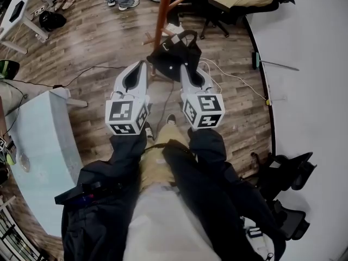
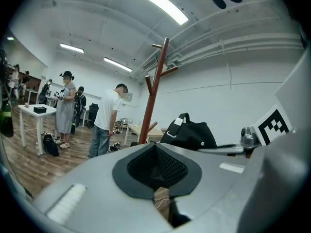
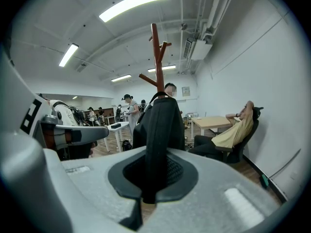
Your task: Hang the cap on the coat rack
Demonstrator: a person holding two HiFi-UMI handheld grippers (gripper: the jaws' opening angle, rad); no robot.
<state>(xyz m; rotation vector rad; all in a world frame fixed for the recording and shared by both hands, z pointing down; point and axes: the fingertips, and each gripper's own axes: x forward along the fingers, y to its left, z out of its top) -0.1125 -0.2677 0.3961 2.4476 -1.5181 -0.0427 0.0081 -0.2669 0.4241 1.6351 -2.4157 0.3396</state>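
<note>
Black cap [image 3: 163, 125] edge-on in right gripper [image 3: 151, 174], lengthwise toward coat rack [image 3: 156, 52]

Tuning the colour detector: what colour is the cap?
Black. The cap shows best in the head view.

The cap [image 1: 182, 53] sits in the right gripper [image 1: 185, 68], just before the coat rack [image 1: 163, 10], right of the left gripper [image 1: 142, 65].

Wood floor [image 1: 92, 42], white cable [image 1: 239, 80], seated person [image 3: 230, 133] in office chair [image 3: 238, 152], bystander [image 2: 64, 108] by white desk [image 2: 33, 112]
</note>
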